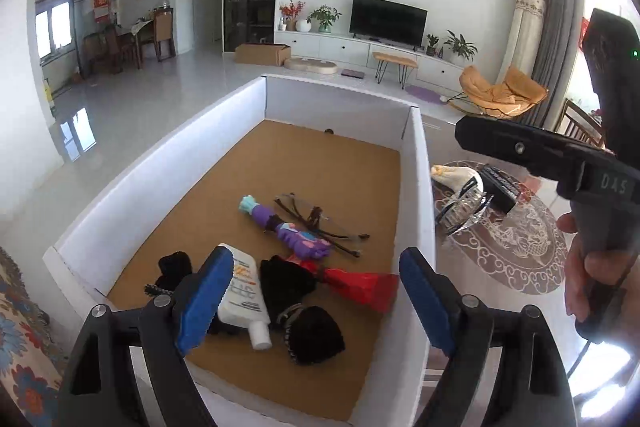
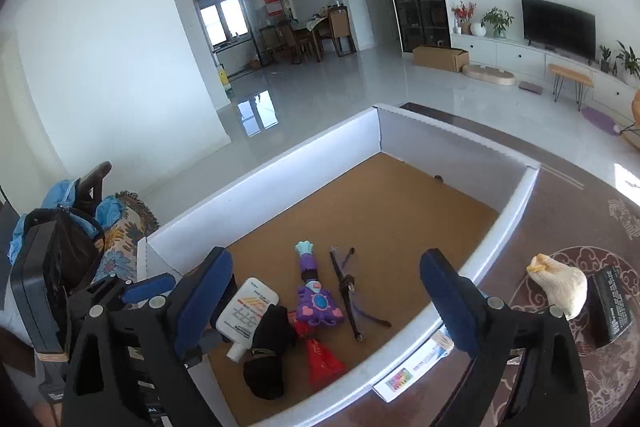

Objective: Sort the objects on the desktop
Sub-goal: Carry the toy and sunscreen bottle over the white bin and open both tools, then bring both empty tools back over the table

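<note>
Hovering over the box [image 1: 140, 183], both the left gripper [image 1: 316, 291] and right gripper [image 2: 326, 299] spread, holding nothing. Several items already lie inside. Remaining: cream pouch [image 2: 560, 287] and black case [image 2: 610, 301] on the table at 3 o'clock. Next, I judge: right gripper swings there.

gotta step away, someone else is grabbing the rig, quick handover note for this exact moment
Left gripper: open, empty, over the near end of the box.
Right gripper: open, empty, over the box's near right corner.
In the box: sunscreen tube, purple toy, glasses, red packet, black cloth items.
On the table right of the box: white pouch, black box, clear packet.
Done: five-odd items boxed.
Left: probably the three on the table, if they belong in the box too.
</note>
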Available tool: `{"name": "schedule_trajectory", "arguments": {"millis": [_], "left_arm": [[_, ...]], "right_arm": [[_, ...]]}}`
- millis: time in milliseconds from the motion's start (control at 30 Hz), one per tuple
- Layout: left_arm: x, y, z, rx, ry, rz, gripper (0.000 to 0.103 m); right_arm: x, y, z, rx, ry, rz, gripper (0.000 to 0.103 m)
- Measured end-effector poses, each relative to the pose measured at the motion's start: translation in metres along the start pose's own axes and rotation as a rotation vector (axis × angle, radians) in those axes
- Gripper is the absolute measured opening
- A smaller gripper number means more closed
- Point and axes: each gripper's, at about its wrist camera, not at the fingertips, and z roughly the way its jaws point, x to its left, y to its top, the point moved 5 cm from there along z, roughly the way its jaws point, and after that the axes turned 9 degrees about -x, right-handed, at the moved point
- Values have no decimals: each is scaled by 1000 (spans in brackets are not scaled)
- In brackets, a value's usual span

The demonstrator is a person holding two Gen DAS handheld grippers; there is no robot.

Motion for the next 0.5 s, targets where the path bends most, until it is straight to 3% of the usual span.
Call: {"name": "schedule_trajectory", "arguments": {"millis": [67,133,267,367,500], "left_arm": [[-49,-1,-11,-36,-96,24,100],[-97,-12,-20,-60,-190,57,103],[-180,-59,2,53,-332,104,103],[-217,-98,33,141,-325,167,103],[-230,-132,66,214,-256,235,103]], "right_arm": [[-28,-15,-38,-49,-74,-50,103],[-65,-42,-72,-44,-167,-80,103],[-149,-120,-123,75,-366,-56,103],[-205,-181,-155,187,-495,1,103],[-247,-234,-189,240,-574,136,103]]}}
